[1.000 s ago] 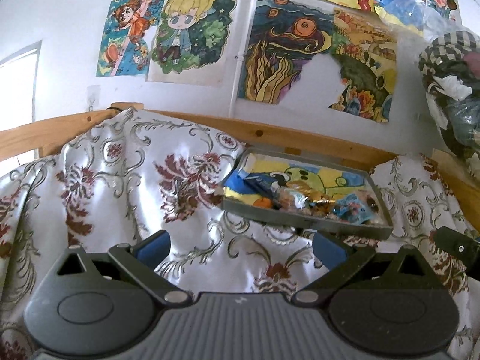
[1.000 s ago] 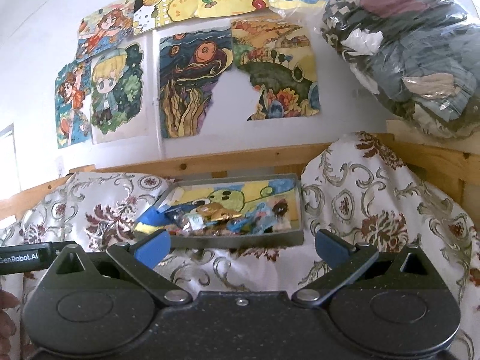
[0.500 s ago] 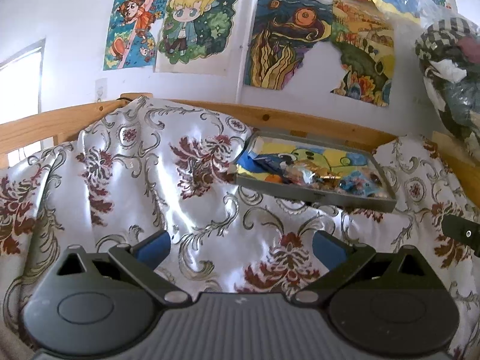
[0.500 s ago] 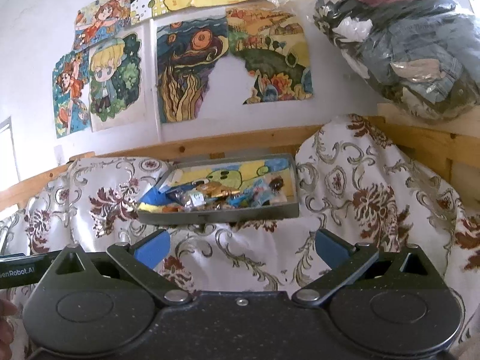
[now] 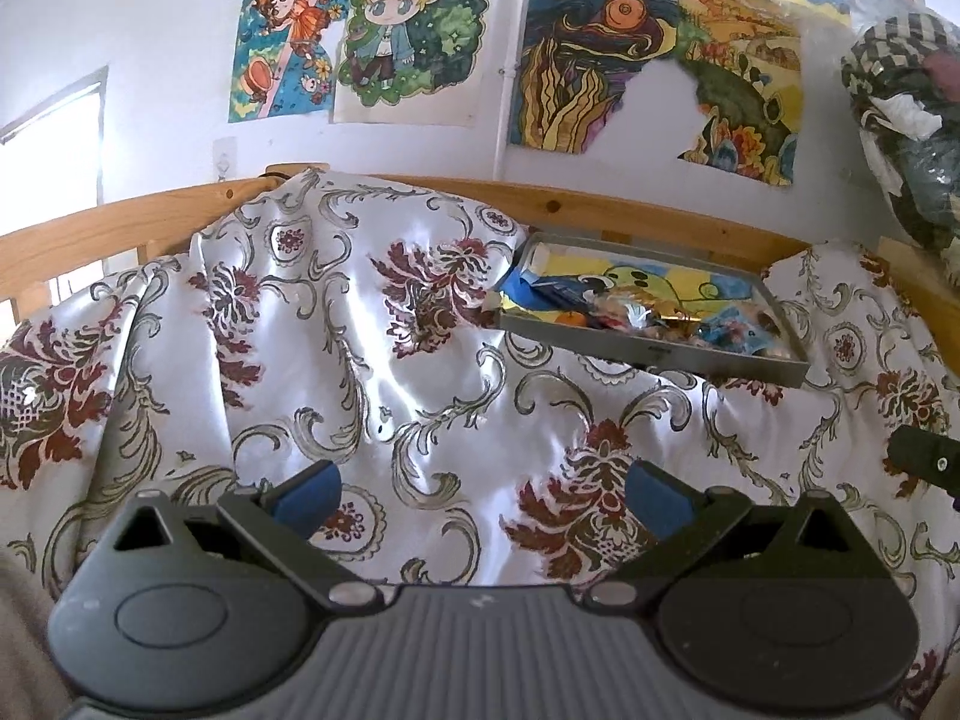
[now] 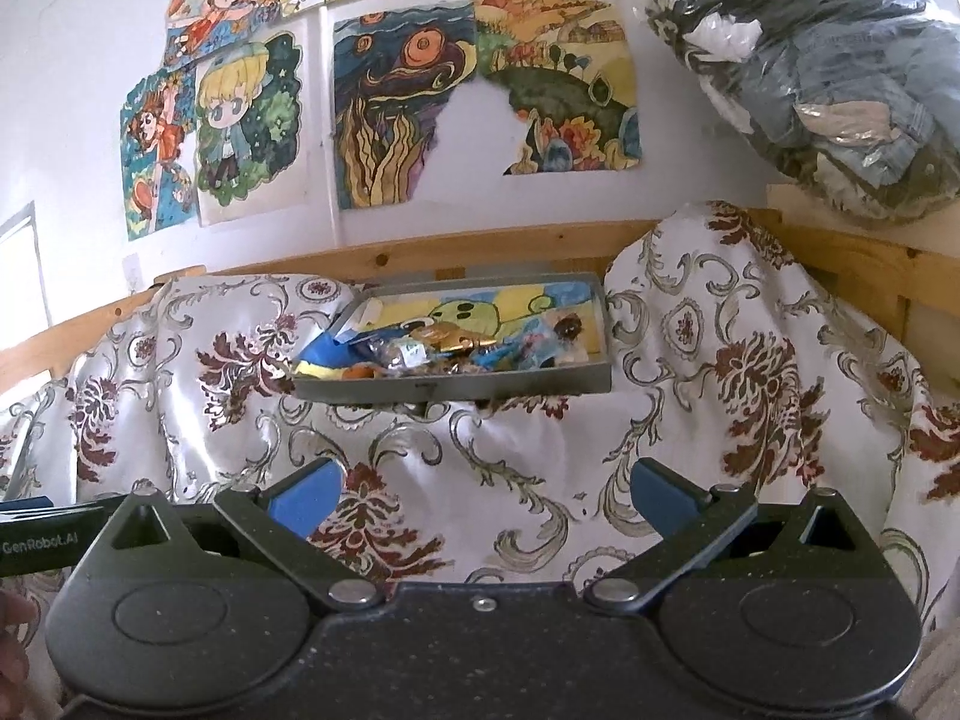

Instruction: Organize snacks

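Note:
A shallow grey tin tray [image 5: 660, 355] [image 6: 456, 387] with a cartoon picture on its floor rests on the flowered white cloth near the wooden rail. Several wrapped snacks [image 5: 636, 318] [image 6: 432, 354] lie heaped along its near side: blue, gold, silver and orange wrappers. My left gripper [image 5: 483, 495] is open well short of the tray and to its left, with nothing between the blue pads. My right gripper [image 6: 483, 492] is also open and holds nothing, with the tray straight ahead and some way off.
The flowered cloth [image 5: 360, 360] is rumpled into high folds on both sides of the tray. A wooden rail [image 6: 420, 252] runs behind it below a wall of drawings. A plastic bag of clothes [image 6: 828, 72] sits at the upper right. The other gripper's edge [image 6: 36, 531] shows at the left.
Both grippers have drawn back from the tray, which now looks smaller and farther off, with more cloth in front. Both stay open.

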Action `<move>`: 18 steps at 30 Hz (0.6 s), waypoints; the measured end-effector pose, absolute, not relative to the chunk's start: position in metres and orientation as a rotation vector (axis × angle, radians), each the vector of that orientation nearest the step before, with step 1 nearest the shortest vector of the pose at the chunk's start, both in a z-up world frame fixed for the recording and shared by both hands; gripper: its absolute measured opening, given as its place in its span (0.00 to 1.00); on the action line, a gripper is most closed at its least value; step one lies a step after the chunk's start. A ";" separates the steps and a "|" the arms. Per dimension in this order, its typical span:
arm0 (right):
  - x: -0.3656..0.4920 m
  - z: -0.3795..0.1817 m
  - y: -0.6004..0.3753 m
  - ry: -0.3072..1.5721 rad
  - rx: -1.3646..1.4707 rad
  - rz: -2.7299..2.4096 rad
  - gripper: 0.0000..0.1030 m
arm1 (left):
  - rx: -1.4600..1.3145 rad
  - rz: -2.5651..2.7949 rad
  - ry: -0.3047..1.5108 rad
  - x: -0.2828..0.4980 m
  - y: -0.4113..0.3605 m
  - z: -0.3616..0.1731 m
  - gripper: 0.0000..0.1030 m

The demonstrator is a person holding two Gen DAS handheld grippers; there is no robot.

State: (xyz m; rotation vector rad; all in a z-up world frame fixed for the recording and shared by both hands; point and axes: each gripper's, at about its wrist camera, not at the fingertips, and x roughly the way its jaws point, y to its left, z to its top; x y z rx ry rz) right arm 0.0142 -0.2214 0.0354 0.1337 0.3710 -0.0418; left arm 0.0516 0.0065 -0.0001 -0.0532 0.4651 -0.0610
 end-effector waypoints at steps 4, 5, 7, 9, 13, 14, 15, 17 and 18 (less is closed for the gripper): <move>0.012 0.033 -0.220 0.388 0.139 -0.043 0.99 | -0.048 -0.061 0.477 0.048 0.007 -0.002 1.00; 0.012 0.033 -0.220 0.394 0.140 -0.043 0.99 | -0.045 -0.059 0.481 0.047 0.007 -0.002 1.00; 0.012 0.031 -0.219 0.409 0.139 -0.043 0.99 | -0.040 -0.058 0.490 0.046 0.006 -0.003 1.00; 0.012 0.030 -0.218 0.422 0.139 -0.040 0.99 | -0.039 -0.057 0.500 0.045 0.006 -0.004 1.00; 0.012 0.027 -0.217 0.441 0.134 -0.037 0.99 | -0.045 -0.061 0.512 0.043 0.006 -0.007 1.00; 0.013 0.027 -0.216 0.449 0.132 -0.036 0.99 | -0.043 -0.063 0.514 0.042 0.006 -0.007 1.00; 0.014 0.026 -0.215 0.461 0.129 -0.035 0.99 | -0.039 -0.064 0.515 0.042 0.005 -0.008 1.00; 0.015 0.024 -0.215 0.478 0.124 -0.032 0.99 | -0.031 -0.064 0.512 0.041 0.004 -0.008 1.00; 0.015 0.023 -0.214 0.484 0.121 -0.030 0.99 | -0.029 -0.064 0.510 0.041 0.003 -0.008 1.00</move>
